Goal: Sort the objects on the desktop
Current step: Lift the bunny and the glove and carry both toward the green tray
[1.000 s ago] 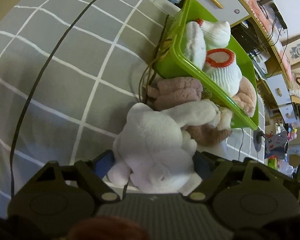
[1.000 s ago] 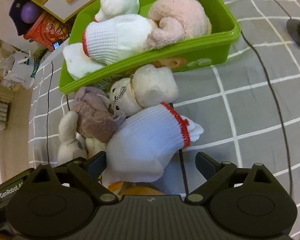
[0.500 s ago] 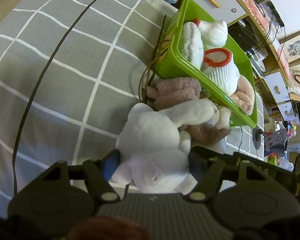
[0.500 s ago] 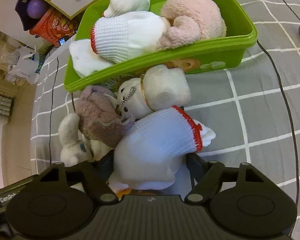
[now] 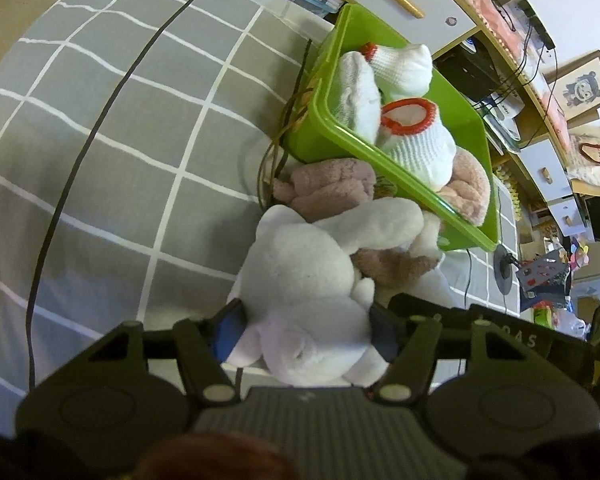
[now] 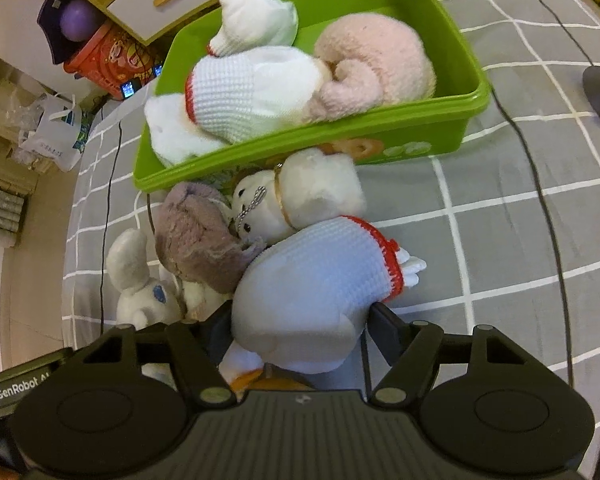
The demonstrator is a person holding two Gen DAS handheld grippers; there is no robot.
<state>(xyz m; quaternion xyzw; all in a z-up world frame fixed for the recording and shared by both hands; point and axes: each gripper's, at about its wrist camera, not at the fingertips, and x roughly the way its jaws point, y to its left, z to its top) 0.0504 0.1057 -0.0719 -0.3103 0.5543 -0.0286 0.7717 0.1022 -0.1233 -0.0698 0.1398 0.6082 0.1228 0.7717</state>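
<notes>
Two sets of black tongs point down at a pile of soft toys on a desk covered with a grey cloth with white lines. The left tongs are closing around a fluffy white plush bunny. Their blue pads sit on both sides of the bunny's body and press into its fur. The bunny lies on the cloth with one long ear reaching toward a bright green plastic bin.

The right tongs are closing too. Between them is a white plush toy in a white knitted sweater with a red edge, and the black fingers touch its two sides. This toy lies on the cloth in front of the bin, not inside it.

Next to it sit a small cream plush bear with a gold collar and a little metal chain and a fuzzy brown plush toy. Both lean close to the front wall of the bin and touch each other.

Inside the bin lie a curled pink plush toy and more white toys in knitted sweaters with red trim.

A thin black cable runs across the cloth, well away from the toys.
</notes>
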